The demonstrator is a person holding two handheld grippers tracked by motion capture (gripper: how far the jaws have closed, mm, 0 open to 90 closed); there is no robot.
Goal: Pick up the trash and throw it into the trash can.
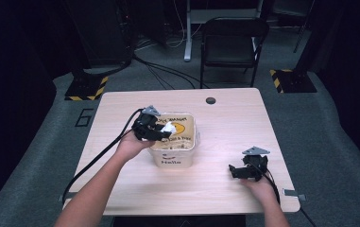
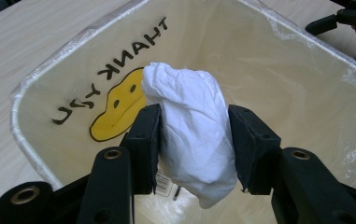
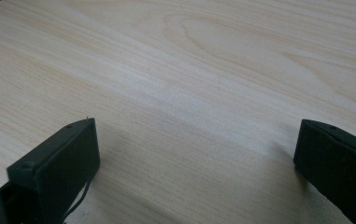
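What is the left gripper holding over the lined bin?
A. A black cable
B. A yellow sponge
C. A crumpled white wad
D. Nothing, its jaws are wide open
C: in the left gripper view the left gripper has its jaws pressed on both sides of a crumpled white wad, hanging above the open bin.

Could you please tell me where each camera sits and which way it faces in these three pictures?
High view: above the person's side, looking forward and down on the pale wooden table; both forearms, left gripper, right gripper.
Left gripper view: on the left gripper, looking into the plastic-lined white bin; jaws clamp a crumpled white tissue.
Right gripper view: on the right gripper, facing bare tabletop; jaws apart.
Shared: high and left gripper views both show bin and tissue.
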